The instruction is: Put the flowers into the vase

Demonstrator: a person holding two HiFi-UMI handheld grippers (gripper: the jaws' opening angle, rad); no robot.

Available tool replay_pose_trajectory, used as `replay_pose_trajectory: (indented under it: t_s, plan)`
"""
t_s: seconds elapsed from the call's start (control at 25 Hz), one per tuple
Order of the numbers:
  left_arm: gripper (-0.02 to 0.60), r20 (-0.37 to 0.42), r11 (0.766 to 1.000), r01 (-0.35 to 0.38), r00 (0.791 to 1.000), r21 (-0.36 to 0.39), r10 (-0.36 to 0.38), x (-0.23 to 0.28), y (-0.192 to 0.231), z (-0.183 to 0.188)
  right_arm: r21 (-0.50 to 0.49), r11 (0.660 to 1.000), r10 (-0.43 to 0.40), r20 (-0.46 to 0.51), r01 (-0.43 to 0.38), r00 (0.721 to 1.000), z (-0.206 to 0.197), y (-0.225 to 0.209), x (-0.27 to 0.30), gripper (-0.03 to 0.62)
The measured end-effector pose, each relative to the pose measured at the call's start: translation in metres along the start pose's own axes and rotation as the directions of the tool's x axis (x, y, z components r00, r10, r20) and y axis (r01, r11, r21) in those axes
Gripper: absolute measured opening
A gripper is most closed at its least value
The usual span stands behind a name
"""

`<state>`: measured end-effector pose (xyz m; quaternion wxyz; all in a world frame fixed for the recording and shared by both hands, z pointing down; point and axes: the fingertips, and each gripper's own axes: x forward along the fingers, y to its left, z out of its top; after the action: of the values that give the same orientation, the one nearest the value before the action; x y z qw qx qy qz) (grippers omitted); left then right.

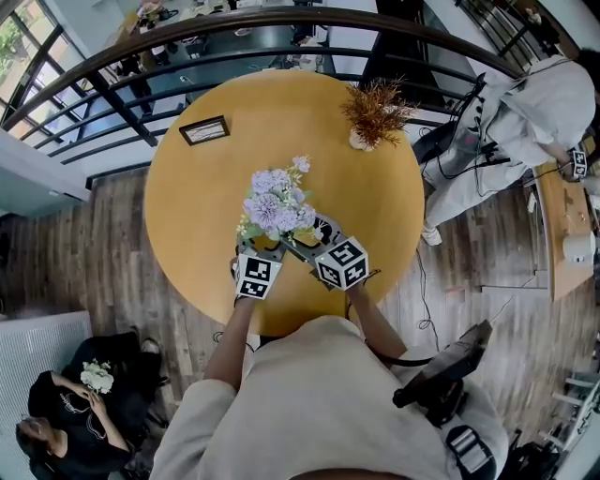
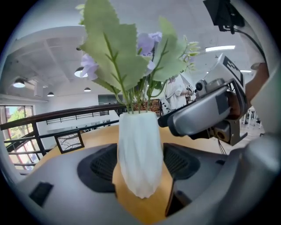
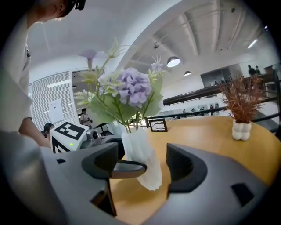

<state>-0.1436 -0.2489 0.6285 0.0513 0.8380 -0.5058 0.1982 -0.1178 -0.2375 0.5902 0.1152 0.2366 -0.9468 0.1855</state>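
A white ribbed vase [image 2: 138, 154] stands on the round yellow table [image 1: 187, 216] and holds a bunch of lilac flowers with green leaves [image 1: 277, 202]. My left gripper [image 2: 139, 163] is shut on the vase, with a pad against each side of it. In the right gripper view the vase [image 3: 142, 162] and the flowers [image 3: 127, 88] lean left between the wide-apart jaws of my right gripper [image 3: 147, 166], which is open; its pads touch nothing. One left finger [image 3: 127, 168] crosses in front of the vase there. In the head view both grippers meet under the blooms.
A dried rust-coloured plant in a small white pot [image 1: 375, 112] stands at the table's far right. A framed picture [image 1: 204, 129] stands at the far left. A dark railing [image 1: 281, 19] curves behind the table. One person sits at lower left [image 1: 66, 412]; another in white is at right [image 1: 525, 122].
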Motion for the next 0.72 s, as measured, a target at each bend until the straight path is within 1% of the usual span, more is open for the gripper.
replay_pose_trajectory:
  t_s: [0.08,0.12,0.24,0.44,0.48,0.52,0.56,0.6,0.72]
  plan:
    - [0.328,-0.003,1.0,-0.005,1.0,0.007,0.005,-0.002,0.0,-0.001,-0.001,1.0,0.001,-0.008,-0.001,1.0,-0.001,-0.001,0.001,0.339]
    - [0.349,-0.005,1.0,-0.006,1.0,0.009,0.006,-0.004,0.0,-0.002,-0.003,1.0,0.001,-0.011,-0.001,1.0,-0.002,-0.002,0.001,0.339]
    - [0.35,-0.021,1.0,-0.009,1.0,0.01,0.01,-0.015,0.002,-0.009,-0.005,1.0,0.003,-0.015,-0.003,1.0,-0.003,0.0,0.002,0.339]
    - [0.348,-0.073,0.999,-0.03,0.997,-0.034,0.027,-0.047,0.0,-0.035,-0.029,1.0,-0.004,-0.021,0.004,1.0,-0.007,0.001,-0.002,0.339]
    - [0.325,-0.086,0.998,-0.037,0.996,-0.051,0.033,-0.056,-0.001,-0.042,-0.034,0.999,-0.012,-0.02,0.011,1.0,-0.008,0.001,-0.004,0.339]
    - [0.251,-0.098,0.996,-0.047,0.994,-0.071,0.039,-0.064,-0.003,-0.05,-0.036,0.999,-0.019,-0.016,0.018,1.0,-0.01,0.0,-0.006,0.339]
    - [0.191,-0.108,0.994,-0.055,0.993,-0.093,0.045,-0.073,-0.004,-0.056,-0.034,0.999,-0.023,-0.01,0.023,1.0,-0.011,-0.001,-0.008,0.339]
    - [0.008,-0.114,0.991,-0.061,0.992,-0.115,0.048,-0.081,-0.005,-0.062,-0.03,0.999,-0.025,-0.004,0.025,1.0,-0.012,-0.001,-0.01,0.339]
    - [0.005,-0.105,0.98,-0.047,0.994,-0.192,0.027,-0.099,-0.016,-0.064,-0.015,1.0,-0.017,0.006,0.017,1.0,-0.013,0.0,-0.018,0.337]
